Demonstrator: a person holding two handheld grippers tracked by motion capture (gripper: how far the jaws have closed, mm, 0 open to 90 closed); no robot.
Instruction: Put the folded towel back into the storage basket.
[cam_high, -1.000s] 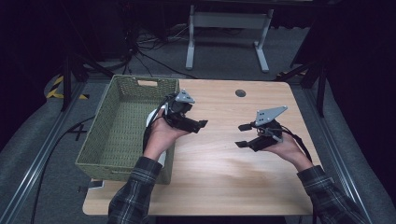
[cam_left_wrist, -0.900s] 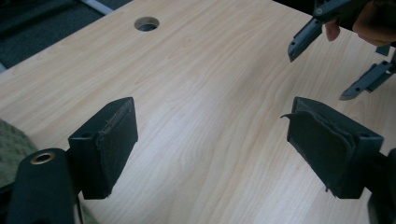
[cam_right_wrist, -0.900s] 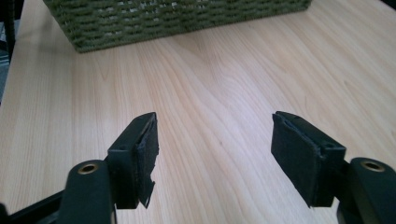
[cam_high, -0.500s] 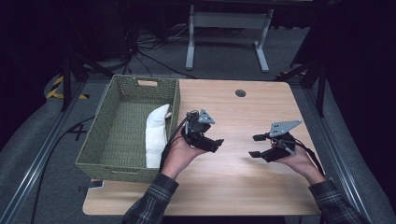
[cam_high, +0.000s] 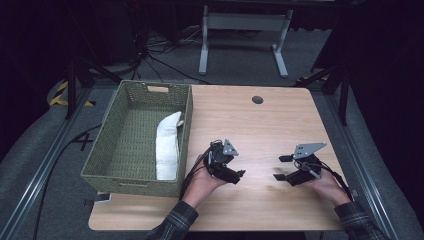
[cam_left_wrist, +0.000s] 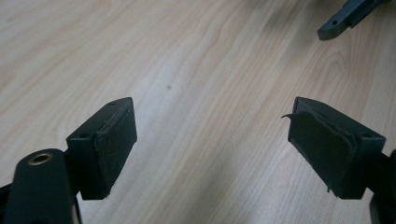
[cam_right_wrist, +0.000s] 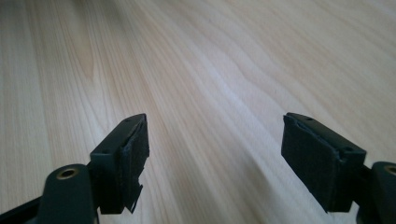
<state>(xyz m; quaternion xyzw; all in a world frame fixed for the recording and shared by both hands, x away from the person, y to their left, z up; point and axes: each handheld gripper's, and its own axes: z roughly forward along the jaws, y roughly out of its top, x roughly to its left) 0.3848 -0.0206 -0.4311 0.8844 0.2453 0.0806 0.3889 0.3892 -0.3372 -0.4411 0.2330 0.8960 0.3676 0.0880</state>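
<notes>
A white folded cloth (cam_high: 167, 145) lies along the right side of a green woven basket (cam_high: 112, 150) on the left of the wooden table (cam_high: 260, 125). My left gripper (cam_high: 236, 174) hangs low over the table just right of the basket, open with bare wood between its pads (cam_left_wrist: 114, 140). My right gripper (cam_high: 281, 168) is low over the table's front right, open, and its jaws have just been opening with nothing between them. In the right gripper view the right gripper (cam_right_wrist: 215, 154) frames bare wood. One of its jaws pokes into the top right of the left gripper view.
A small dark round hole (cam_high: 257, 99) sits near the table's far edge. A metal stand (cam_high: 242, 30) and cables are on the floor beyond. Rails run along both sides of the table.
Both hands have come down and toward the near edge. The left gripper has moved away from the basket's right rim to the table's middle, and the white cloth now lies uncovered in the basket.
</notes>
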